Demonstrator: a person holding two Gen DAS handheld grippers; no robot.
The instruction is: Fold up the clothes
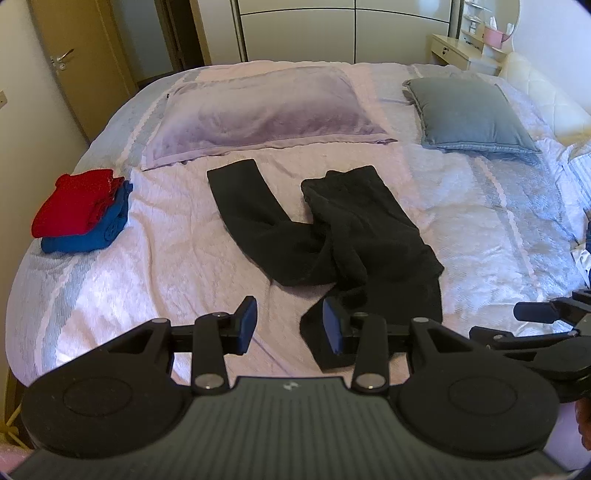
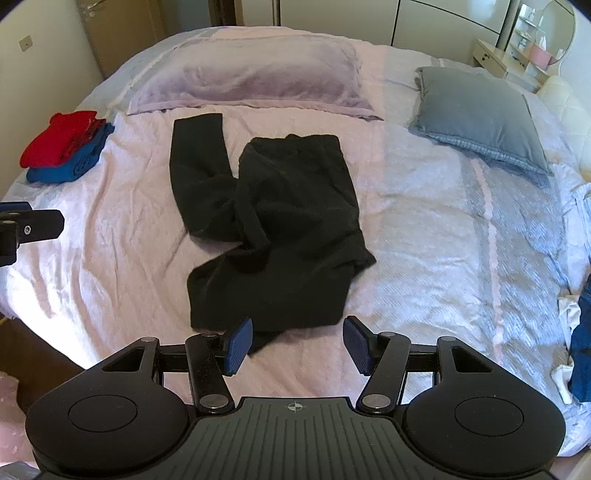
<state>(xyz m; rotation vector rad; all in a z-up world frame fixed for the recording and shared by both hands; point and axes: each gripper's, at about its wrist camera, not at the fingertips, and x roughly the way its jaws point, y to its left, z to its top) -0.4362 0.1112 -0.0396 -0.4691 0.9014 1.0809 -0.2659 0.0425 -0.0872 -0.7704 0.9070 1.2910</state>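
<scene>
A bedroom, with a bed [image 2: 424, 229] under a pale quilted cover. At its middle lies a black garment [image 2: 273, 206], crumpled, one long limb splayed toward the lilac pillow [image 2: 251, 74]. To the garment's left sits a folded red and blue stack [image 2: 62, 147]. Near its closest hem hover the left gripper [image 1: 290, 325] and right gripper [image 2: 297, 345], both jaws apart and empty. Judged step: approaching to spread it flat; next, pinch two hem corners.

Pale wardrobe [image 1: 351, 29] behind bed [image 1: 480, 206]; wooden door [image 1: 74, 55] left, dresser [image 1: 465, 51] right.
</scene>
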